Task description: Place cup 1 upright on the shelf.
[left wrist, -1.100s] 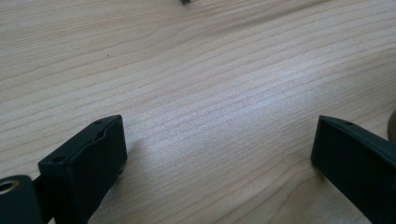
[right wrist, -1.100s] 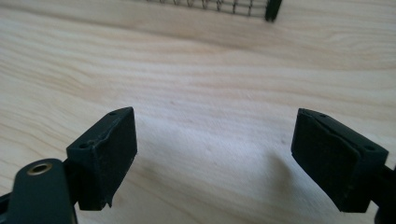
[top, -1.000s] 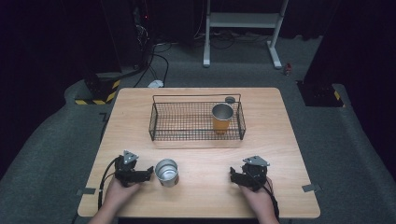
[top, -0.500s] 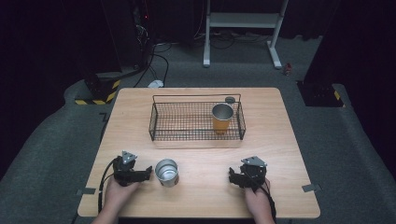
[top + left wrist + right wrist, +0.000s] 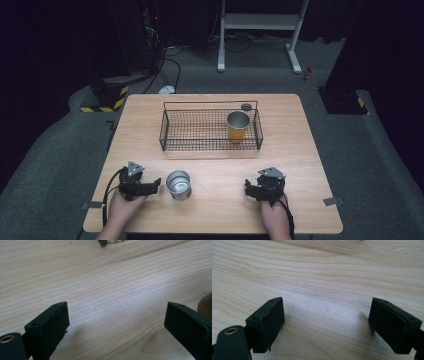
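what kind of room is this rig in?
Likely a lab or recording studio, not a home. A lone wooden table stands on grey carpet amid dark surroundings, loose cables trail across the floor behind it, a block with yellow-black hazard stripes sits at back left, and a white metal stand stands behind.

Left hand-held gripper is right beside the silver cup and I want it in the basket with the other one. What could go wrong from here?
1. The left hand-held gripper, whose jaws have just been closing with nothing between them, sits beside the upright silver cup; a sideways nudge could tip it.
2. The orange cup already stands in the wire basket; setting the second down close by could knock it.
3. The cup could catch the basket's rim.
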The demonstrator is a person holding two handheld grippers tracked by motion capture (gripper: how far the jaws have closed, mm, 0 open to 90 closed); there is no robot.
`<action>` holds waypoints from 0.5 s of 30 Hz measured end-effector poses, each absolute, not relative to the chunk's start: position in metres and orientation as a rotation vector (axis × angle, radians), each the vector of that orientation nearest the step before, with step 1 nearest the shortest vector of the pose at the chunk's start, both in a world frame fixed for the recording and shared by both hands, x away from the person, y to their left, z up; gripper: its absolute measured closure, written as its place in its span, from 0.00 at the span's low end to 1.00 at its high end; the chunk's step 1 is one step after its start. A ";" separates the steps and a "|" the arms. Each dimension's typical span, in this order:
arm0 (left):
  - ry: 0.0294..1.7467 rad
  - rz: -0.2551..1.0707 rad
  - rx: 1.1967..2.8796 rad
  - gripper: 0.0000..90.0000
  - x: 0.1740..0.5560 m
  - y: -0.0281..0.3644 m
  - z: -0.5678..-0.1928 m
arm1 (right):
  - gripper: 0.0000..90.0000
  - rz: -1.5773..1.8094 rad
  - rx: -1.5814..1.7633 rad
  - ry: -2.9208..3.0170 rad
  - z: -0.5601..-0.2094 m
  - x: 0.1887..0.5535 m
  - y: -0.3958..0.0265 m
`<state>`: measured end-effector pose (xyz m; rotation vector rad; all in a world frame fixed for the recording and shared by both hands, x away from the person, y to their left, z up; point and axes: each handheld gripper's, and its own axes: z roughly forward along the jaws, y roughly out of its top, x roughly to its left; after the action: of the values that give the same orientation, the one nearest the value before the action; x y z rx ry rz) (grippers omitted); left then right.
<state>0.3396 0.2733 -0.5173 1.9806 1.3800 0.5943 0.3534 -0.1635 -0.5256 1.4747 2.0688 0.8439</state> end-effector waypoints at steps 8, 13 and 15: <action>1.370 0.577 1.967 0.07 0.337 0.276 -0.509 | 0.12 0.811 1.512 2.058 -0.524 0.361 -0.167; 1.324 0.603 1.956 0.11 0.335 0.279 -0.506 | 0.12 0.832 1.479 2.073 -0.525 0.361 -0.169; 1.314 0.598 1.951 0.12 0.335 0.280 -0.505 | 0.12 0.835 1.484 2.071 -0.525 0.360 -0.168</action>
<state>0.3354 0.2799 -0.5055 1.9508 1.3140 0.5977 0.3603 -0.1683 -0.5254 1.4835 2.0706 0.8352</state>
